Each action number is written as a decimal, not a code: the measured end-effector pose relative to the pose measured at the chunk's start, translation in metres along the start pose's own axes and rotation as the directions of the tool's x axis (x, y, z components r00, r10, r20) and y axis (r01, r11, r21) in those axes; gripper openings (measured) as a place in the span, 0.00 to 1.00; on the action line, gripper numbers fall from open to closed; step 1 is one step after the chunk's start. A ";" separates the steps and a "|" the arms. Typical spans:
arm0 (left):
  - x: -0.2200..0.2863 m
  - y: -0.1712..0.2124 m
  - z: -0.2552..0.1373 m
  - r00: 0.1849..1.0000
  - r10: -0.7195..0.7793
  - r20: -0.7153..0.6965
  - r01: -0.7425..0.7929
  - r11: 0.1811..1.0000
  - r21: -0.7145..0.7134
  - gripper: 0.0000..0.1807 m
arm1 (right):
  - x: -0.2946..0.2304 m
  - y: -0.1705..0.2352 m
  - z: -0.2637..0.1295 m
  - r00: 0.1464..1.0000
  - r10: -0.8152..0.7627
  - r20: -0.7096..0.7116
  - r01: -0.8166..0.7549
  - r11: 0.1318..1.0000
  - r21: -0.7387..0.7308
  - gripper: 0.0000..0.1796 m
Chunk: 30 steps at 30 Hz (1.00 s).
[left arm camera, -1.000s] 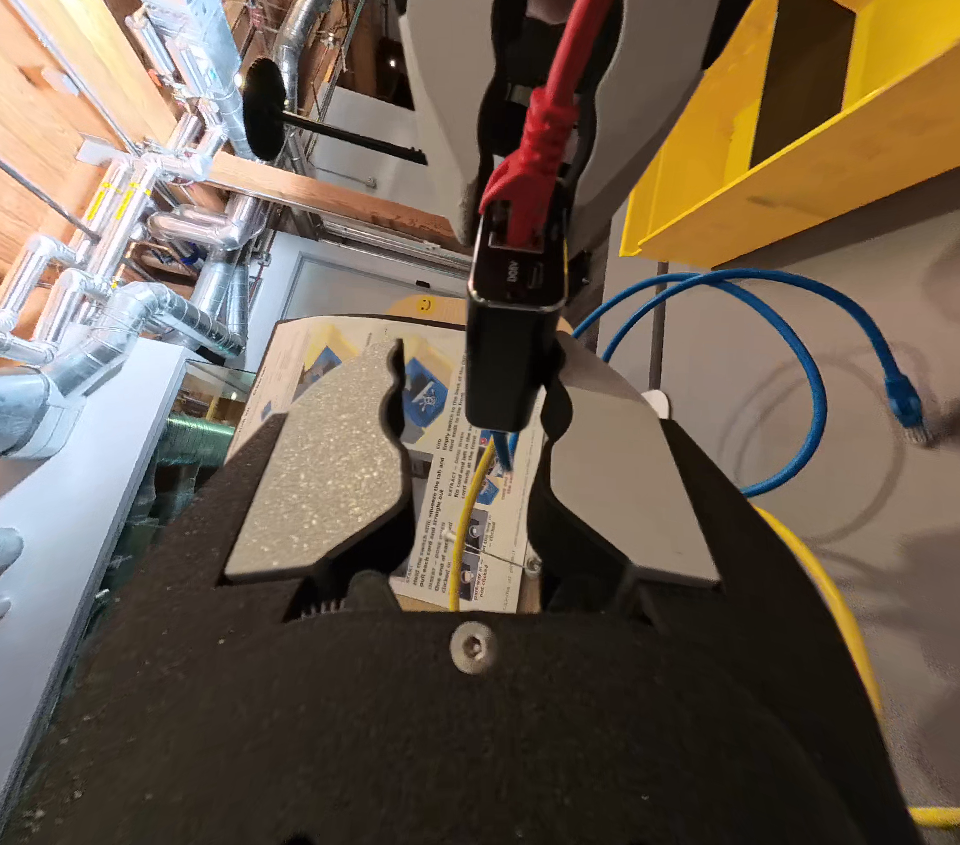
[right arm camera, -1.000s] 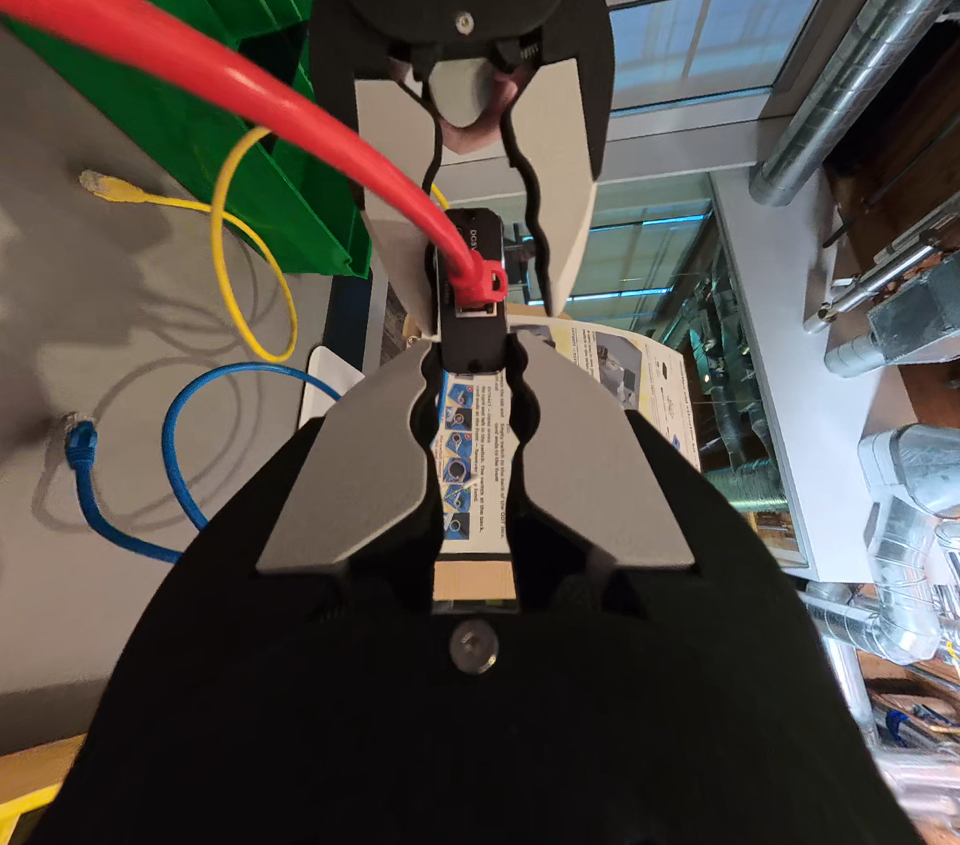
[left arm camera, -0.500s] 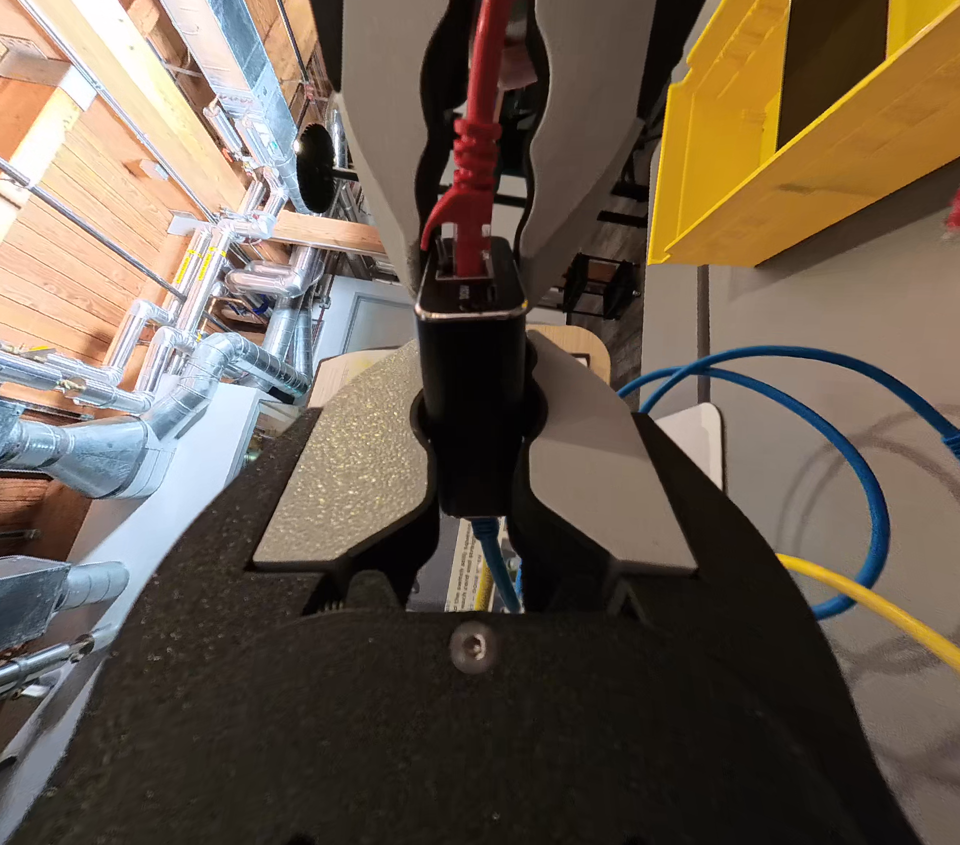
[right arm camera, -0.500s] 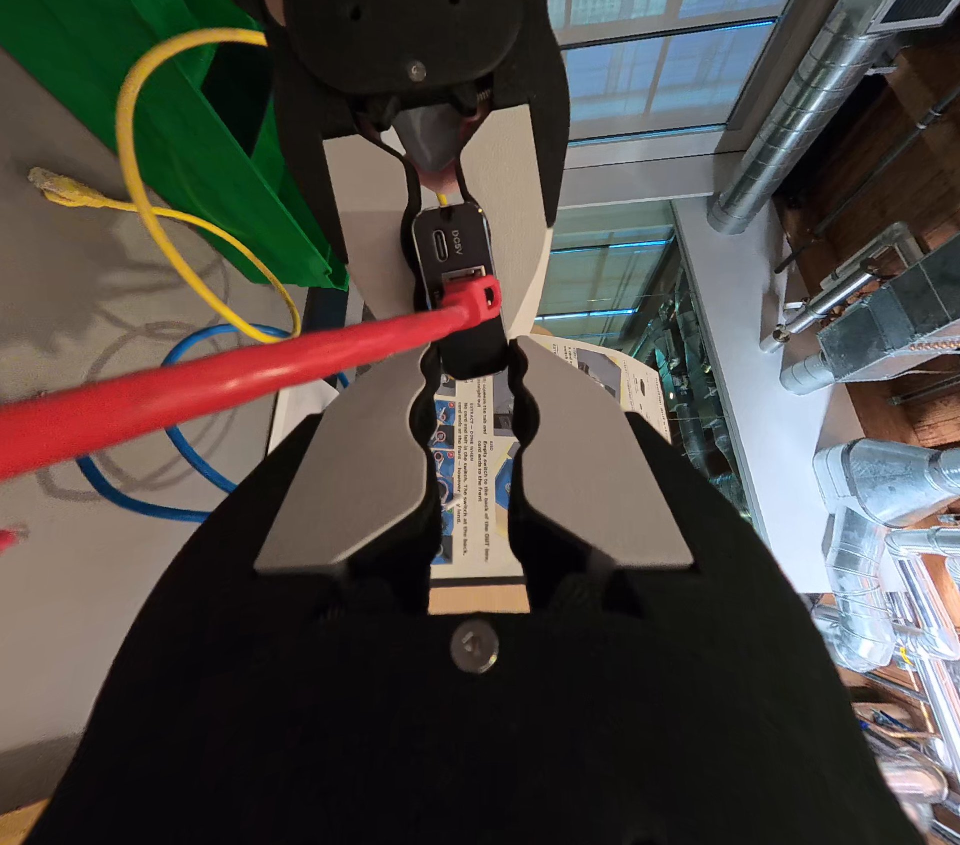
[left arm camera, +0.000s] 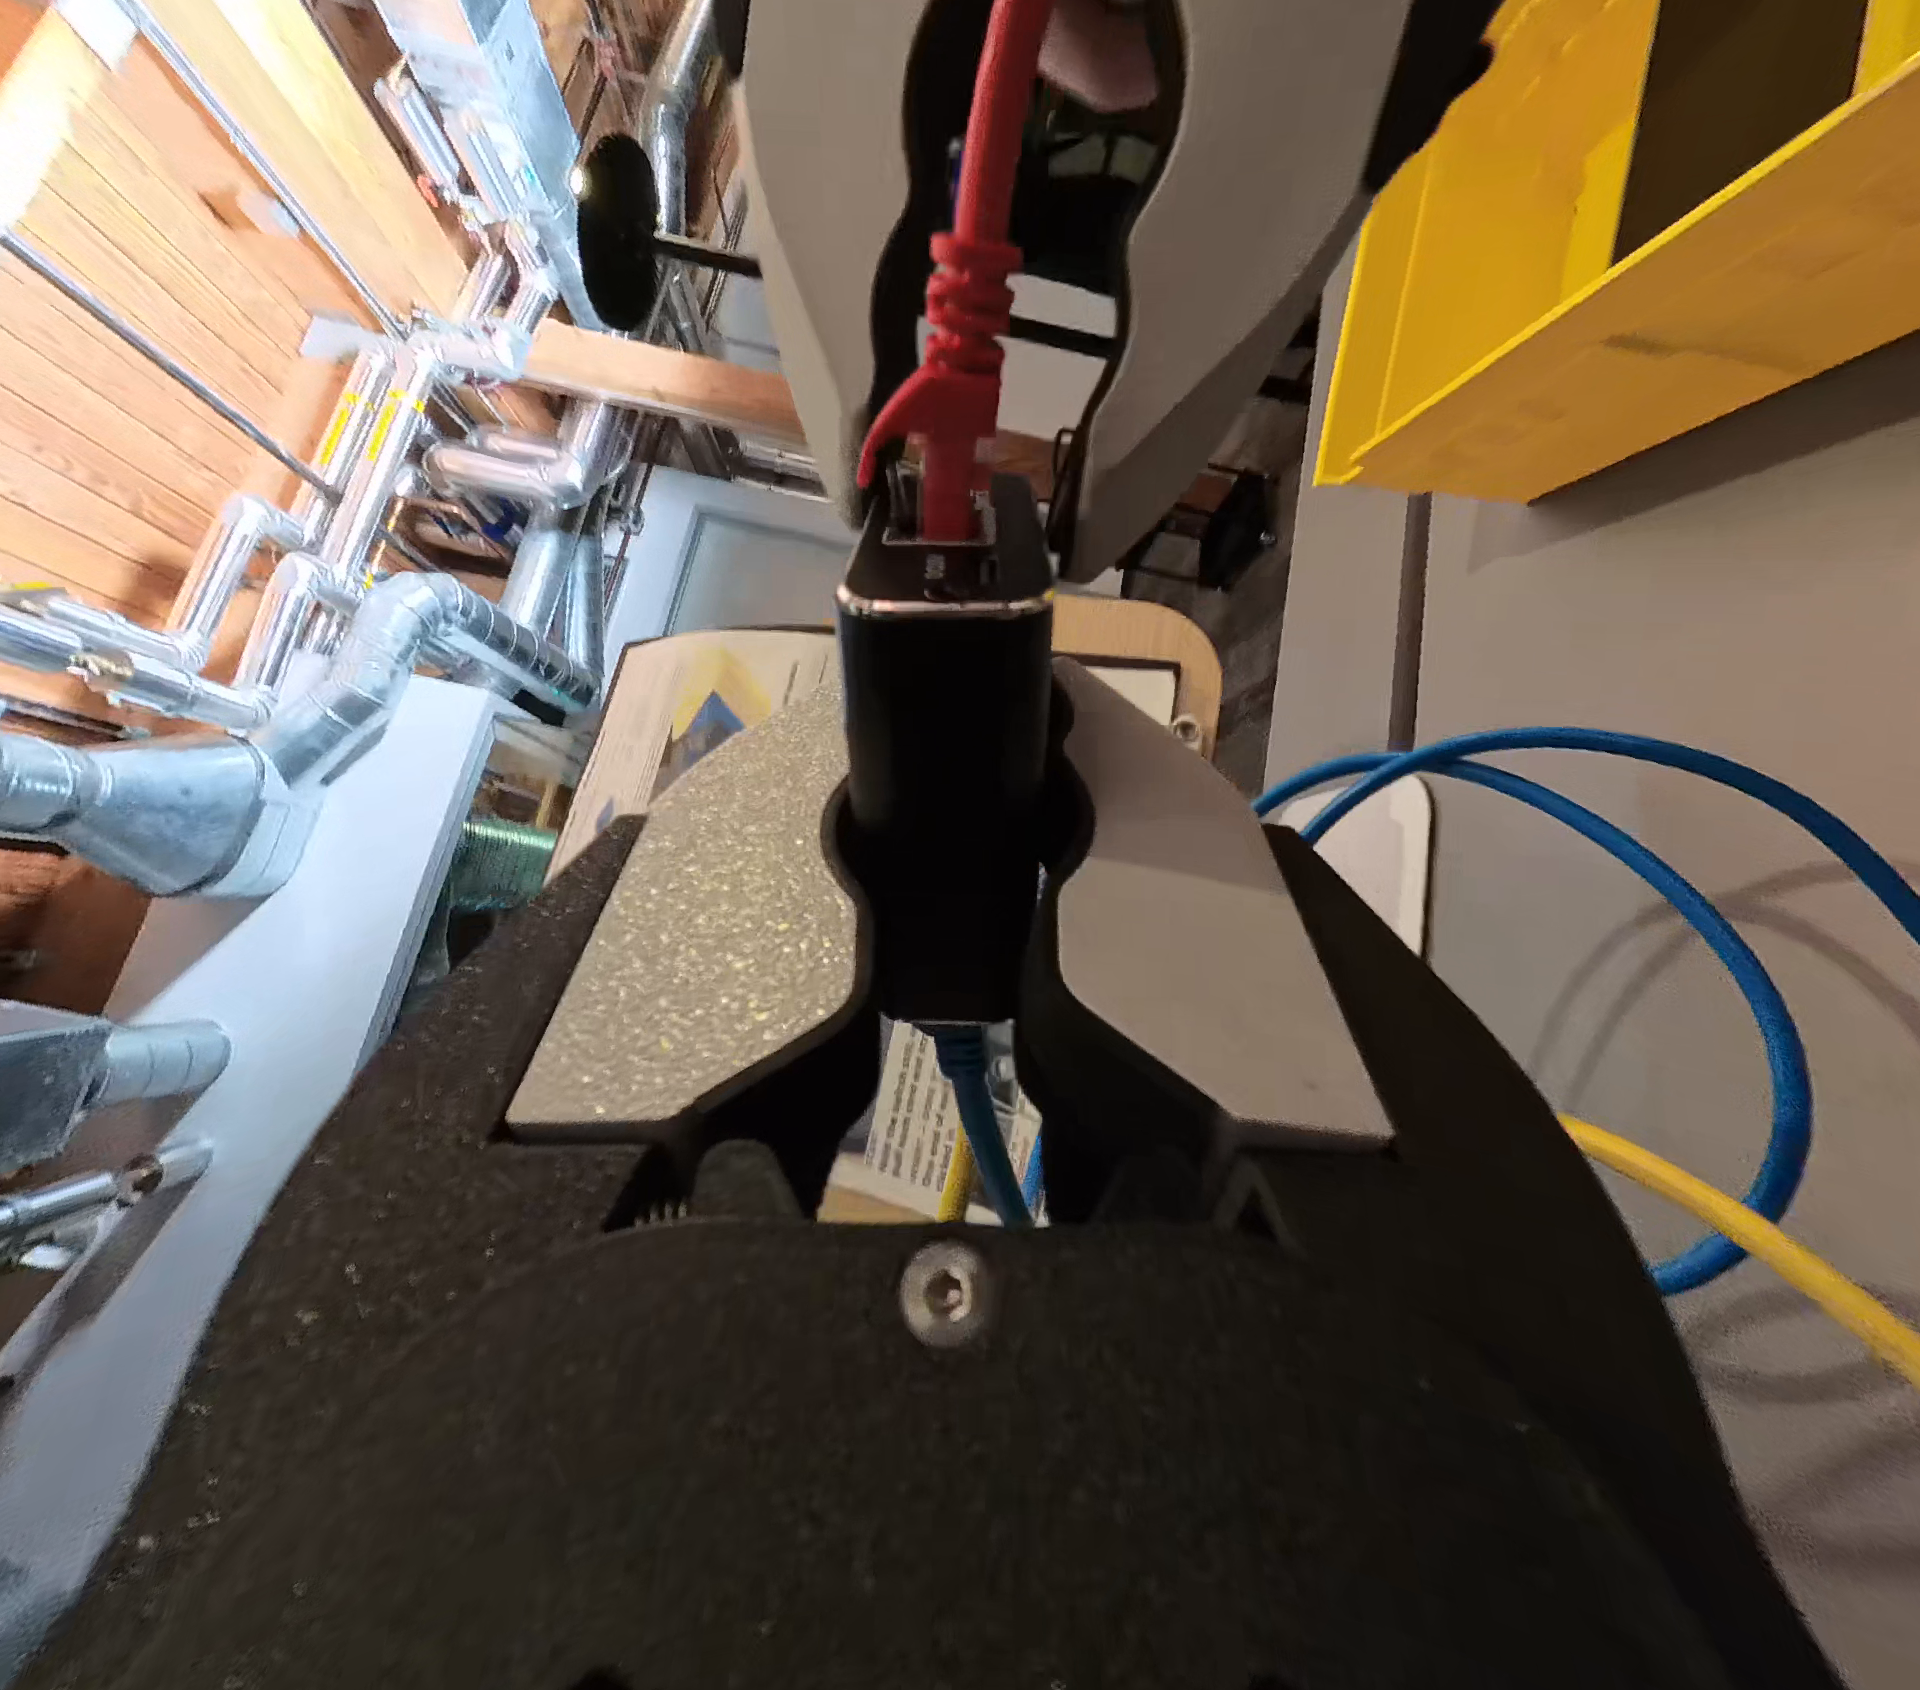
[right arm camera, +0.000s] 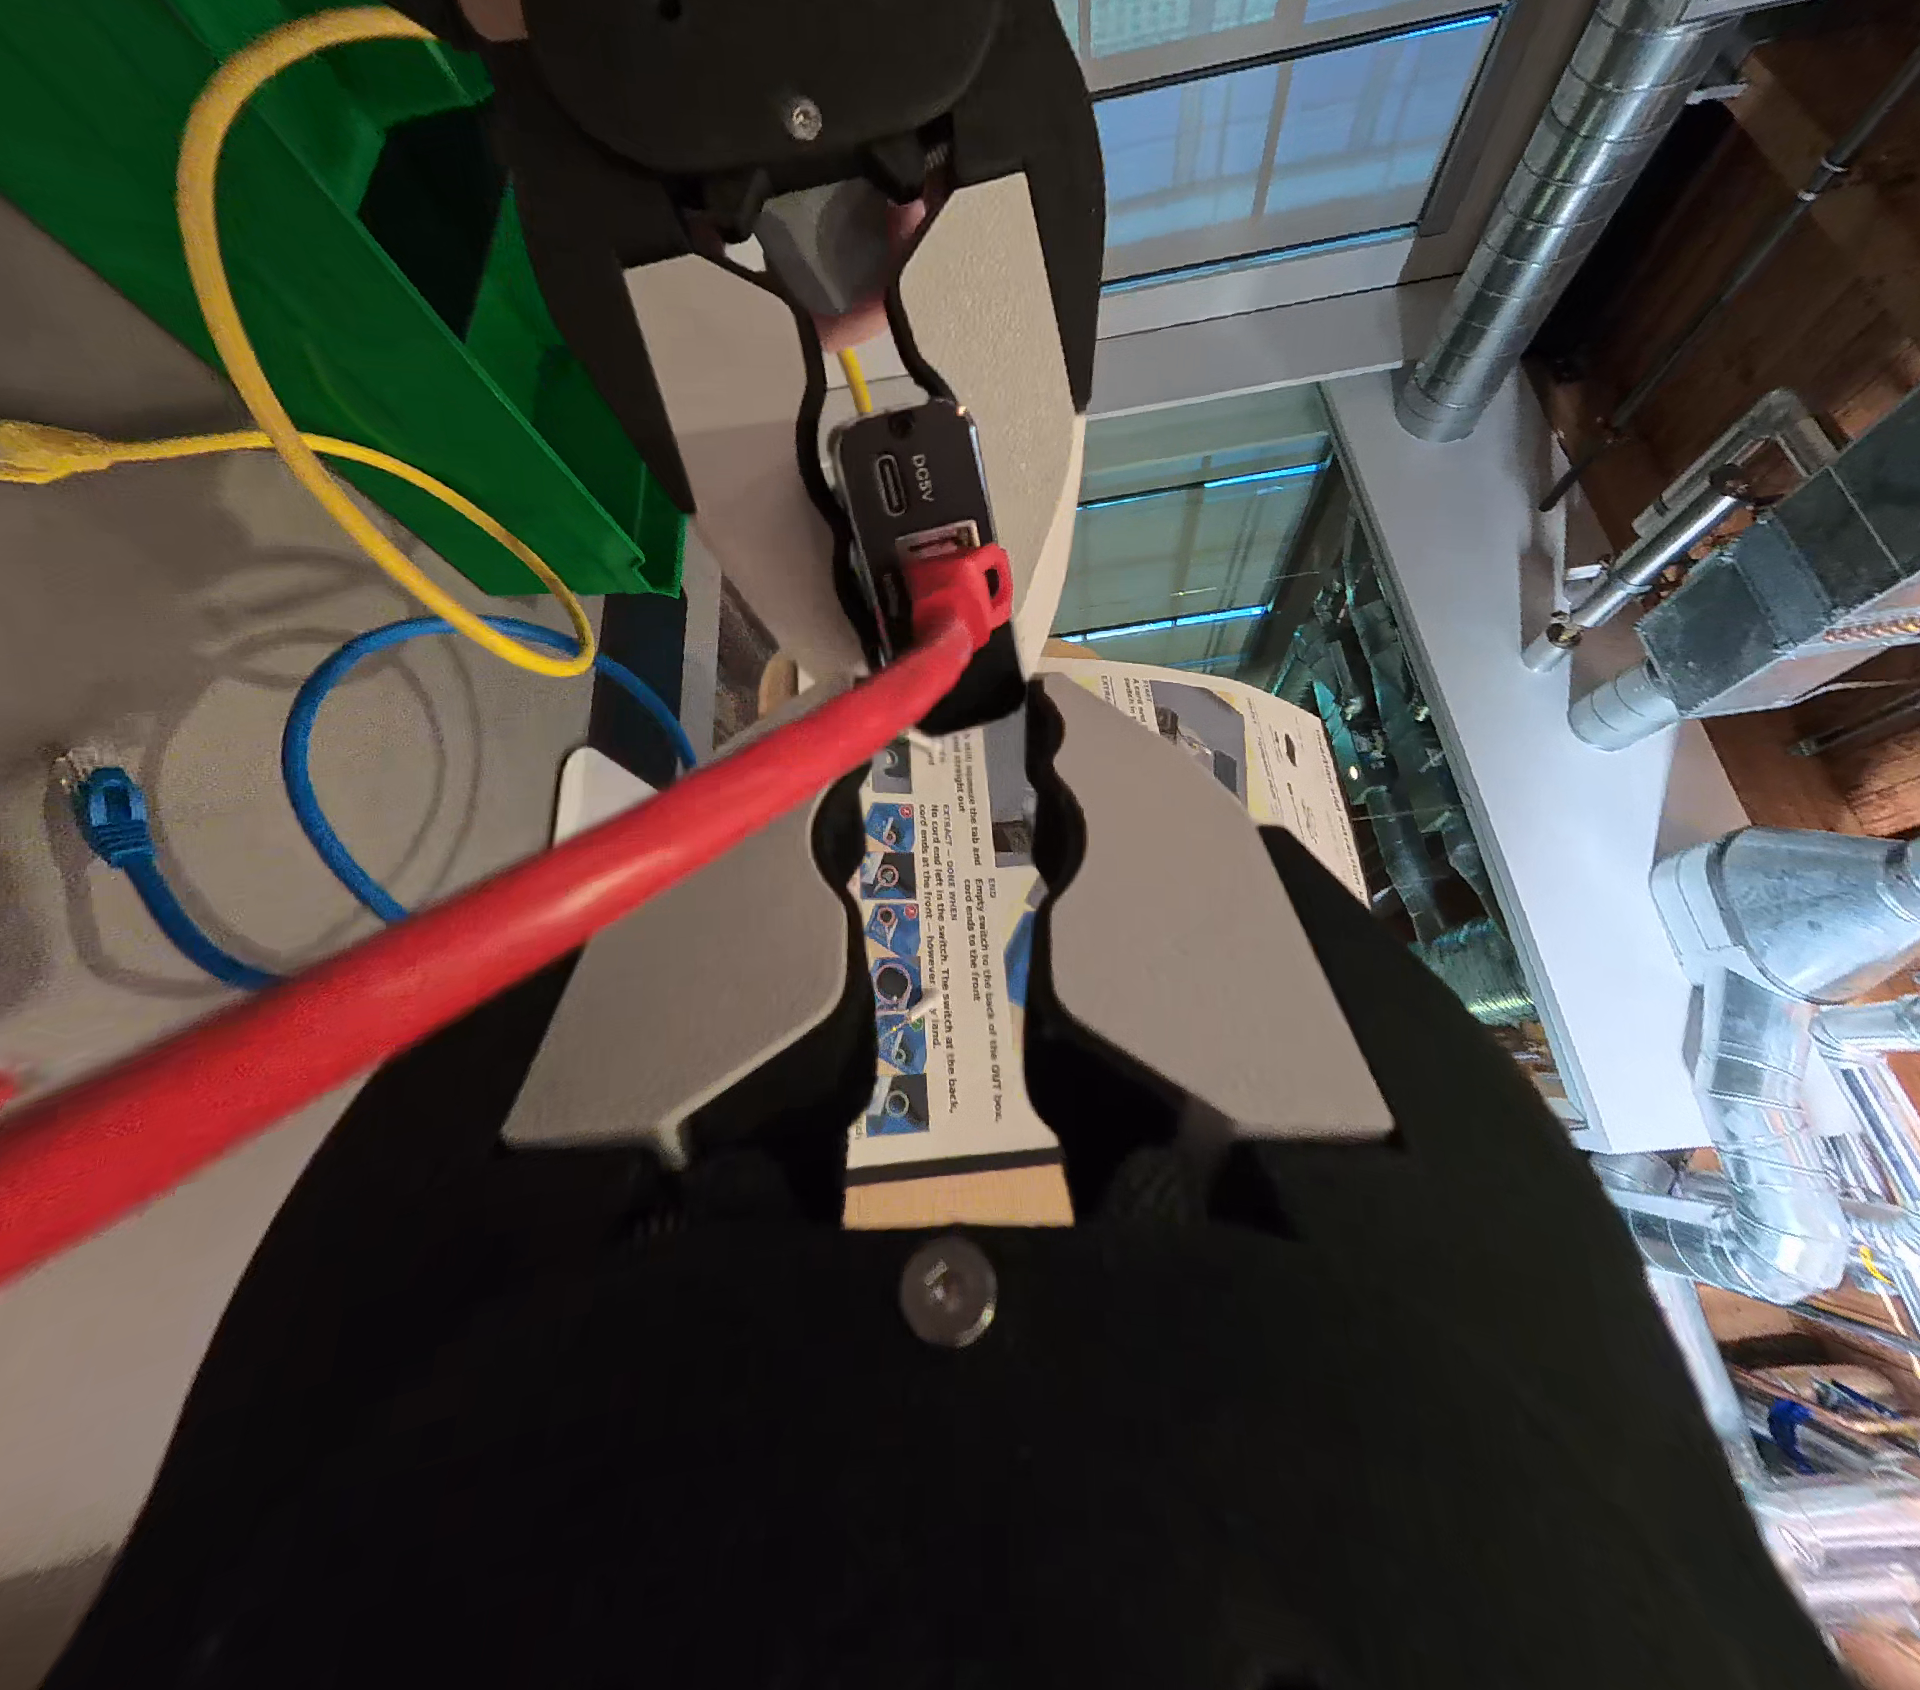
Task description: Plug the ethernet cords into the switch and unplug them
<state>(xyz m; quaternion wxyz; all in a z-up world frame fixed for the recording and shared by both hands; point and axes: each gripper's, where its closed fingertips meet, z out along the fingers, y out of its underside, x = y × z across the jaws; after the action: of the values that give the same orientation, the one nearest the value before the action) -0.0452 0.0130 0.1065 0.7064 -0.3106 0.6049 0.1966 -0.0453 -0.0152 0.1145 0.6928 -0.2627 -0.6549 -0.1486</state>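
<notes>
A small black switch (left arm camera: 940, 809) is held off the table, and my left gripper (left arm camera: 945, 695) is shut on its body. A red cord (left arm camera: 987, 186) is plugged into its far end, and a blue cord (left arm camera: 971, 1110) and a yellow cord (left arm camera: 951, 1193) enter its near end. My right gripper (left arm camera: 971, 528) faces it with its fingers apart. Its tips flank the red plug (right arm camera: 951, 586) and the switch (right arm camera: 914, 497). In the right wrist view the red cord (right arm camera: 468, 944) crosses over the right gripper's (right arm camera: 935, 705) left finger.
A grey table (left arm camera: 1662, 653) carries a yellow bin (left arm camera: 1558, 290) and a green bin (right arm camera: 260, 186). The loose ends of the blue cord (right arm camera: 109, 809) and the yellow cord (right arm camera: 31, 451) lie on it. A printed sheet on a board (right arm camera: 935, 965) stands behind. Less than 4 cm separates the two grippers' tips.
My left gripper closed onto the switch from open. My right gripper's fingers spread slightly. The red cord swung from upper left to lower left in the right wrist view.
</notes>
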 end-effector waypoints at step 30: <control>-0.001 0.002 0.006 1.000 -0.010 0.023 0.011 0.999 -0.034 0.16 | 0.001 -0.025 -0.003 0.994 -0.105 0.010 0.106 0.992 -0.074 0.08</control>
<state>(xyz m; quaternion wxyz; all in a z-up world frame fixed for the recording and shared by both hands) -0.0428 0.0188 0.1076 0.7087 -0.3238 0.5917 0.2068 -0.0560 -0.0369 0.1200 0.6720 -0.2536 -0.6638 -0.2084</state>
